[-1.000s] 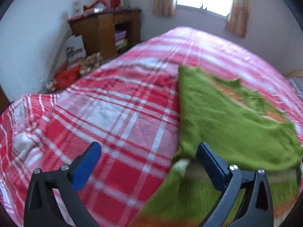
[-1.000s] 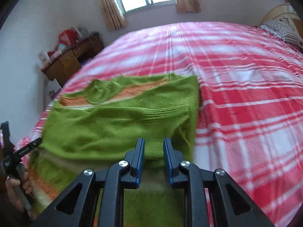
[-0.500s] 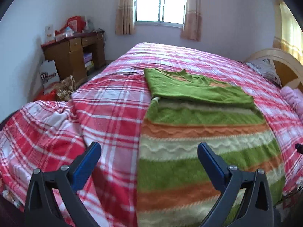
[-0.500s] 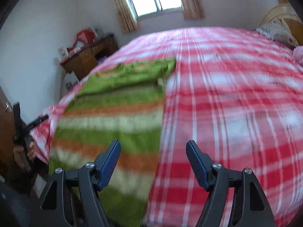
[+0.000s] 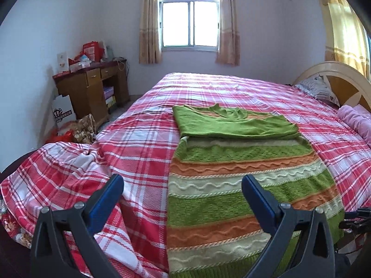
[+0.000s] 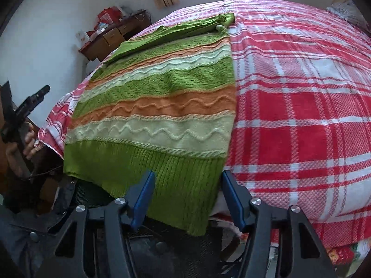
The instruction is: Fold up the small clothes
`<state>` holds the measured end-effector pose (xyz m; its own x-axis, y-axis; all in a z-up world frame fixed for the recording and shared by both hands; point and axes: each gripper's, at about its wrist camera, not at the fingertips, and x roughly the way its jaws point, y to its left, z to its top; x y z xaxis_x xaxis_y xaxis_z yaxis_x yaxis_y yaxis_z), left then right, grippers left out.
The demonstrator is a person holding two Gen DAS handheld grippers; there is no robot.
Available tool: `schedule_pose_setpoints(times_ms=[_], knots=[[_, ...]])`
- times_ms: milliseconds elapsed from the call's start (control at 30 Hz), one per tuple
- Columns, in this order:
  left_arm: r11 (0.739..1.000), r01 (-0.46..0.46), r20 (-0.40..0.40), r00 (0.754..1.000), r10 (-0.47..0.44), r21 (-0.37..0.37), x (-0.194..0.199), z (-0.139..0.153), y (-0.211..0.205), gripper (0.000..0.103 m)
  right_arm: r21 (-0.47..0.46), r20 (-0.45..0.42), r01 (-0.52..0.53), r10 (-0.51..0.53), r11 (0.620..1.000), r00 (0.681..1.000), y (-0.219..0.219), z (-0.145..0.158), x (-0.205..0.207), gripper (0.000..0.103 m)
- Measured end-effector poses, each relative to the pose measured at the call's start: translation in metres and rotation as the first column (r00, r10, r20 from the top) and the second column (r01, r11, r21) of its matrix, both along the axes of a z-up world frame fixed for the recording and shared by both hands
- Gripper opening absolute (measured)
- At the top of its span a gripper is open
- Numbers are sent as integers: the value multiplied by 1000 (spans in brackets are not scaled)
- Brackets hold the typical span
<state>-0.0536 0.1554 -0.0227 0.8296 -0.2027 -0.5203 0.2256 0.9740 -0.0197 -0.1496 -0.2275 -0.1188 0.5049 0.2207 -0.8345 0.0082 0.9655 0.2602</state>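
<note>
Here, at the far left of the room, a wooden desk stood against the wall, with a white paper bag on the floor beside it. The left gripper was held level above the near edge of the bed, pointing straight down its length toward the window; its blue fingers were spread wide and held nothing, the left one over the red plaid cover and the right one over the sweater. In the right wrist view the person's left hand could be seen at the left edge, wrapped around that gripper's handle beside the bed. The striped green, orange and cream sweater lay flat on the bed, its top part folded down over the body and its ribbed hem hanging over the near edge. The right gripper was tilted downward at that hem, its fingers partly open on either side of the hem's right corner, not closed on it. A headboard and a pink blanket were at the far right.
</note>
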Motion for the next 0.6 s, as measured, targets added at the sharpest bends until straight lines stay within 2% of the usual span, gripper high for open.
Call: schedule_pose_setpoints(times_ms=[33, 67, 133, 233, 333, 367, 400, 433, 533, 600], knots=[[1000, -3, 5, 1000, 3, 2, -2, 0, 2, 103, 5, -15, -16, 16, 1000, 1000, 4, 0, 0, 58], [1000, -5, 9, 1000, 5, 4, -3, 0, 4, 103, 17, -22, -29, 30, 999, 999, 5, 3, 0, 48], [1000, -12, 16, 1000, 12, 3, -5, 1, 9, 103, 67, -41, -58, 60, 996, 997, 7, 2, -1, 36], [999, -28, 7, 1000, 28, -22, -2, -1, 17, 103, 84, -73, -49, 55, 995, 996, 9, -11, 1, 36], [999, -37, -8, 999, 37, -39, 2, -3, 22, 103, 147, -93, -21, 35, 989, 995, 5, -22, 4, 36], [998, -39, -9, 999, 39, -39, 2, -4, 23, 103, 165, -96, -16, 32, 986, 995, 3, -22, 4, 33], [998, -42, -10, 999, 42, -36, 2, -4, 23, 103, 172, -101, -20, 38, 985, 994, 2, -20, 4, 25], [998, -45, -9, 999, 45, -32, 3, -5, 23, 103, 177, -109, -29, 49, 984, 993, 2, -19, 4, 10], [999, -45, -3, 999, 45, -19, 5, -3, 23, 103, 264, -115, -63, 96, 963, 989, 2, -9, 8, 10], [999, -49, 1, 999, 49, -8, 9, -2, 24, 103, 310, -87, -106, 139, 945, 987, 2, 5, 15, 9]])
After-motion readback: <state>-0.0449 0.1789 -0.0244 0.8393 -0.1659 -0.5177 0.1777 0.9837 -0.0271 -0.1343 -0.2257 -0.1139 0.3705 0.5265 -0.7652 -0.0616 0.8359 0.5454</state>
